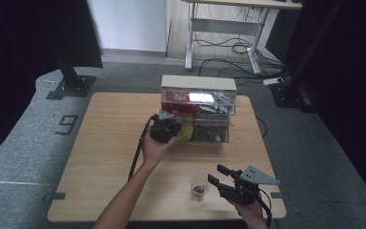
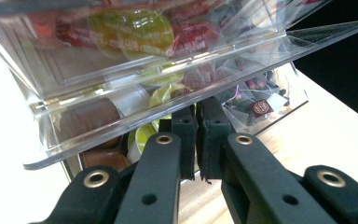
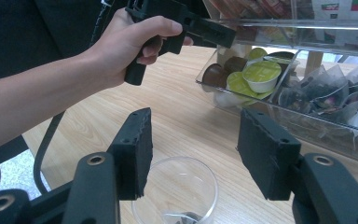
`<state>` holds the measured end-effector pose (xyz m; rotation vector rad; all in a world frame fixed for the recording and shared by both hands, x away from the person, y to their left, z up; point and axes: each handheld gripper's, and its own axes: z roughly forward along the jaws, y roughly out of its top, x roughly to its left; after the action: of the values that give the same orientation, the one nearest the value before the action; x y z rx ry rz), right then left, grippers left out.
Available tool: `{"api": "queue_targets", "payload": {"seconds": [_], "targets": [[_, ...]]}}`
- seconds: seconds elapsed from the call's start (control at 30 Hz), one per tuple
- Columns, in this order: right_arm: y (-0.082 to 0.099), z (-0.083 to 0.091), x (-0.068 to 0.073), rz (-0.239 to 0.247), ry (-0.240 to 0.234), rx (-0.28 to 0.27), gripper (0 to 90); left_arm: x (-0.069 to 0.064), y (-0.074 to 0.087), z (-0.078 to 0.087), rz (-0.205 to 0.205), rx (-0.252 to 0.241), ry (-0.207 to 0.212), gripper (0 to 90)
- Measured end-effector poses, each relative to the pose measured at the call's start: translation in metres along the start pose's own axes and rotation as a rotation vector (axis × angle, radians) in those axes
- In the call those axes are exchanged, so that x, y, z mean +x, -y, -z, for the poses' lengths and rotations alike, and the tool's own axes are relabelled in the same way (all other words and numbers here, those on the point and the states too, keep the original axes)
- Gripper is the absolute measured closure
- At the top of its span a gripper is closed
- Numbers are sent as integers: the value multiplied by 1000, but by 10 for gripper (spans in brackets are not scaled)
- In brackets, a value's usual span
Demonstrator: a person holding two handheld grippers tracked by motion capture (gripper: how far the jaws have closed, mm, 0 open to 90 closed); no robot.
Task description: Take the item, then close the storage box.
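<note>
High view shows a light wooden desk (image 1: 105, 157) carrying a clear acrylic two-tier organiser box (image 1: 198, 110) at its far middle. The left gripper (image 1: 164, 128) is held by the left hand (image 1: 155, 149) right against the front of that box. In the left gripper view its jaws stand nearly together, with only a thin gap between the pads, and their tips sit under the tilted clear lid flap (image 2: 158, 88) of the lower tier; whether they pinch anything I cannot tell. Just beyond the tips lie green-lidded coffee capsules (image 2: 161, 95) and brown capsules (image 2: 91, 116), with clear pyramid tea bags (image 2: 256, 100) in the compartment to the right of the jaws.

The right gripper (image 3: 193, 151) hangs wide open, holding nothing. Below and between its jaws stands a small clear glass cup (image 3: 177, 191) with a little dark matter at its bottom, near the desk's front edge.
</note>
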<state>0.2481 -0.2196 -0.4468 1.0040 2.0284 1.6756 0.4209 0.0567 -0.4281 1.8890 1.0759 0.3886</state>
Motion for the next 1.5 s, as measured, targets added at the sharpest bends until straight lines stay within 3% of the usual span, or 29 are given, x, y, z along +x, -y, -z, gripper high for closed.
{"api": "queue_targets", "payload": {"seconds": [0.57,1.5], "targets": [[8,3,-7,-3,26,5,439,2,14,-1,9,20,3,857],[19,8,-18,-19,66,24,439,7,56,-19,54,88,23,852]]}}
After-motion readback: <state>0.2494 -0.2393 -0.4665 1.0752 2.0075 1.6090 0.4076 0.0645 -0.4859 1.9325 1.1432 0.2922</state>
